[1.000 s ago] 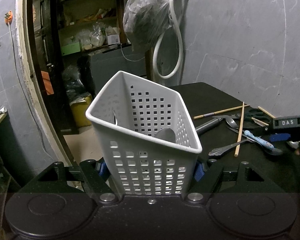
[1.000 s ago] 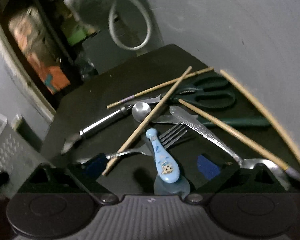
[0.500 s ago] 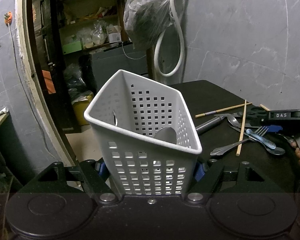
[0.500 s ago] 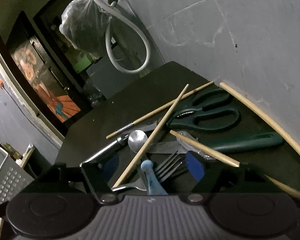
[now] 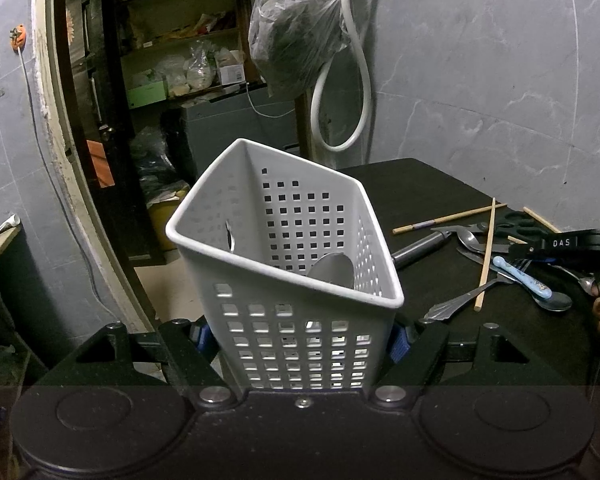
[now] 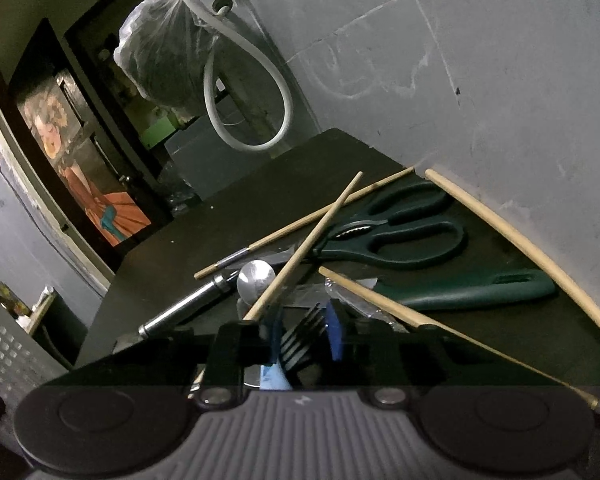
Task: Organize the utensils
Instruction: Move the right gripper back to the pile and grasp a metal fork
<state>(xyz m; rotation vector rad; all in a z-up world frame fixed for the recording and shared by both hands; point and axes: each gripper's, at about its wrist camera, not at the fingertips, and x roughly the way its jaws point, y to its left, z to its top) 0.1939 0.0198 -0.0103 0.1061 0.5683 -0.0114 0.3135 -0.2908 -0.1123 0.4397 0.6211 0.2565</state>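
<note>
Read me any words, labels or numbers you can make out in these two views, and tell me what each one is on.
"DAS": white letters on the black body of the right hand-held gripper, seen from the left wrist view.
Boxes and packets on the shelves through the doorway: any print is too small to read.
Nothing else carries readable text.

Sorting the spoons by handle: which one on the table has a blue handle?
The spoon with the pale blue patterned handle, lying between the right gripper's closing jaws. The other spoon is bare metal.
</note>
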